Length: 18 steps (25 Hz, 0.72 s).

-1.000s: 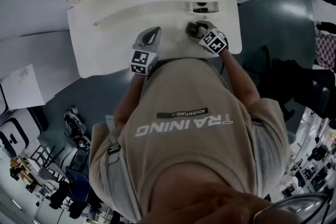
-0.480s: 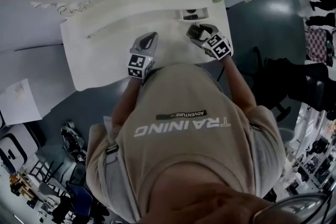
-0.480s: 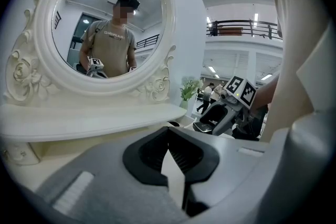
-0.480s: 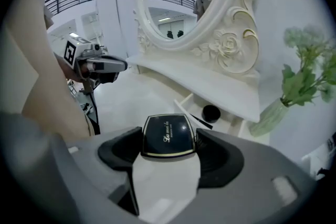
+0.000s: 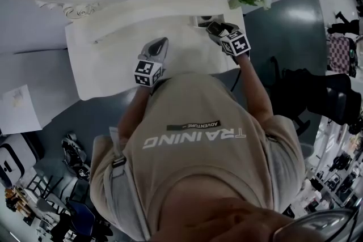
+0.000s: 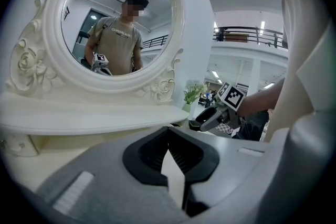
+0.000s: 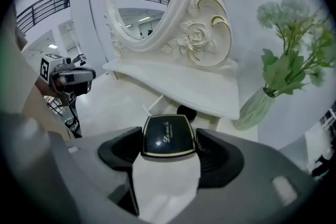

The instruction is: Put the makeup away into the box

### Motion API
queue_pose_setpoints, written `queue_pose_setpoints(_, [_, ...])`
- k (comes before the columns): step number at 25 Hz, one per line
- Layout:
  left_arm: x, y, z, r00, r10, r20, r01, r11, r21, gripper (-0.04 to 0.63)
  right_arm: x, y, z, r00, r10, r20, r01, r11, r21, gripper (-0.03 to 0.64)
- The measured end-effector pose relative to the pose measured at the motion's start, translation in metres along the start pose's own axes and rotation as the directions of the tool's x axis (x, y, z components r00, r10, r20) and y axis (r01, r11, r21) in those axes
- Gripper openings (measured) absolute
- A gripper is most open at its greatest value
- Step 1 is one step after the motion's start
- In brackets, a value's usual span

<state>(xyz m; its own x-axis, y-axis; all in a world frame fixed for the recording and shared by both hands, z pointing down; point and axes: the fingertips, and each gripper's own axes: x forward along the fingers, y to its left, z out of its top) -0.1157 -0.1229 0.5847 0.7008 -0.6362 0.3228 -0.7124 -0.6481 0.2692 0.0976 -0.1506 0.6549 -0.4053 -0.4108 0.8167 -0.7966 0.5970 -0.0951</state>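
Clamping a black compact [image 7: 168, 134] — right hand-held gripper [image 7: 167, 147]; left hand-held gripper [image 6: 169, 134] pinched together, empty.

Large indoor hall: white vanity table [image 5: 108, 65], ornate mirror [image 6: 118, 23], balcony railing [image 6: 252, 35] behind.

right claw [image 5: 215, 29] | advanced with the black compact [image 7: 168, 136] | now nearer the dresser shelf [image 5: 153, 5]

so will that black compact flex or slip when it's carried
Probably stiff: the compact looks like a hard flat case. Its glossy lid suggests it could slide in the right hand-held gripper if grip loosens. Thin, so likely light.
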Motion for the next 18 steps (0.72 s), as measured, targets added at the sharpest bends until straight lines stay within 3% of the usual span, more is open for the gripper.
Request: queue_pose_setpoints(18, [-0.007, 0.019, -0.008, 0.999, 0.037, -0.007, -0.037, 0.999, -0.026, 0.006, 0.034, -0.031, 0.02, 0.996, -0.017, -0.088, 0.031, 0.985, 0.168, 0.324])
